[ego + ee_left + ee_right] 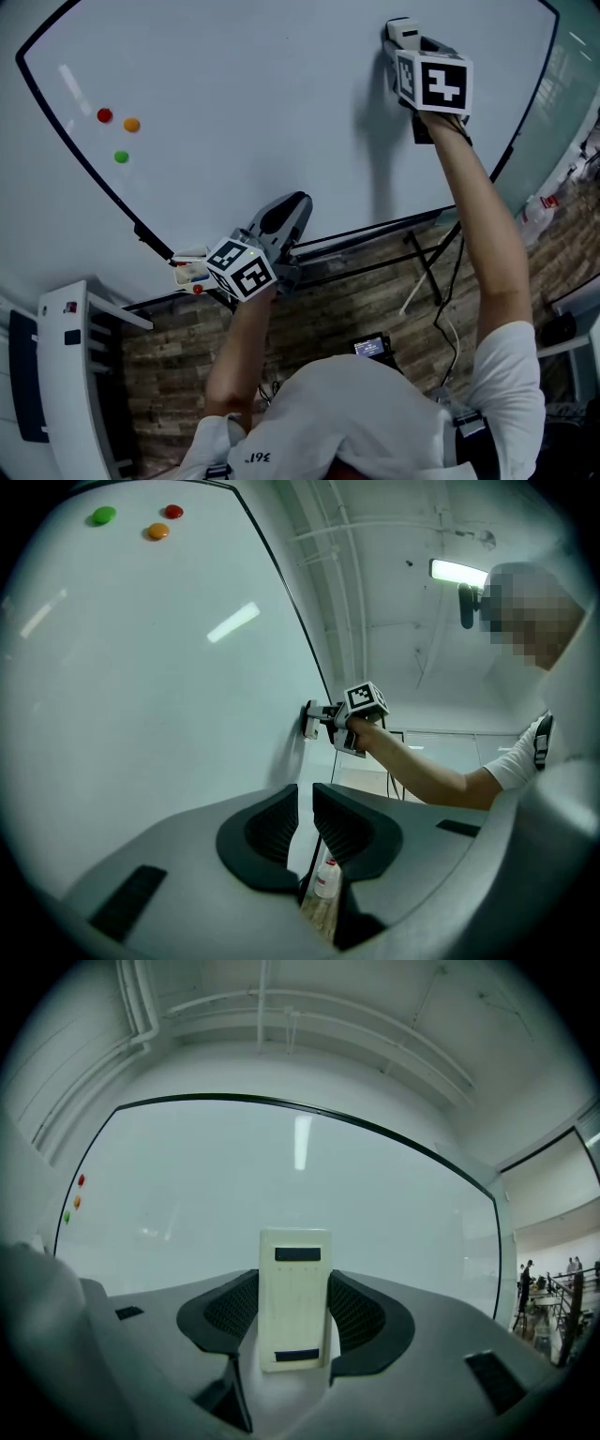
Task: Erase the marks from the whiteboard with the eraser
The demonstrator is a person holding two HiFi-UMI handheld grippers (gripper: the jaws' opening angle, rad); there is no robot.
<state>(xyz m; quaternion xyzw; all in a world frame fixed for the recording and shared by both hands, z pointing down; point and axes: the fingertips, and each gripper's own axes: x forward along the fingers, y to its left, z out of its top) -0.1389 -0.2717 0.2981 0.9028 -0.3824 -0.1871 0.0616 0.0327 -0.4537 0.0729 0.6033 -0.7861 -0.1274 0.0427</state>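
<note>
The whiteboard (234, 103) fills most of the head view, and its surface shows no marks. The person's right arm (487, 234) reaches up to its upper right part, where the right gripper (405, 42) presses the eraser (294, 1299) flat against the board, jaws clenched on its two long sides. The left gripper (305, 803) hangs low by the board's bottom edge, its jaws released with only a narrow gap and nothing between them. Red (104, 115), orange (131, 124) and green (121, 157) magnets sit near the board's left edge, well apart from the eraser.
</note>
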